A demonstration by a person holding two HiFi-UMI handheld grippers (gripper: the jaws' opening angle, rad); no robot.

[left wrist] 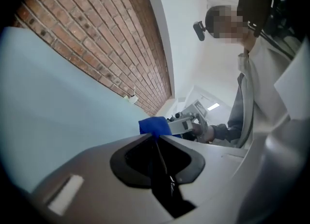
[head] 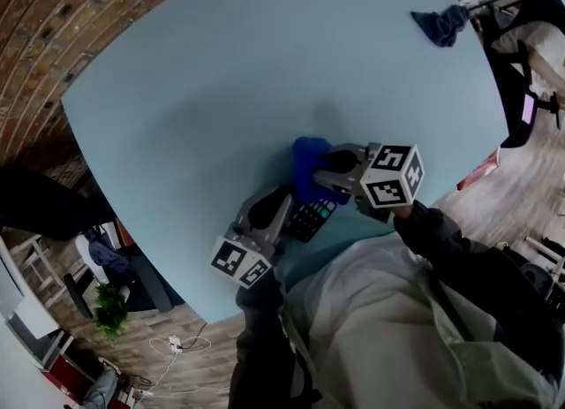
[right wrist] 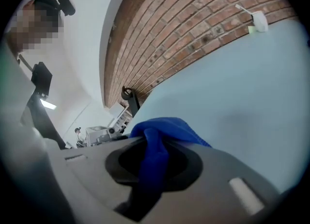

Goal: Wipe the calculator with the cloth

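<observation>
In the head view, a black calculator with a greenish screen end is held just above the near part of the light blue table. My left gripper is shut on its left side. In the left gripper view the calculator shows edge-on as a thin dark strip between the jaws of the left gripper. My right gripper is shut on a bright blue cloth, which lies against the calculator's far end. The cloth bunches out of the right gripper. It also shows as the cloth past the left jaws.
A second, dark blue cloth lies at the table's far right corner. A brick wall runs behind the table on the left. The table's near edge is just below the grippers. A dark chair with clothes stands to the right.
</observation>
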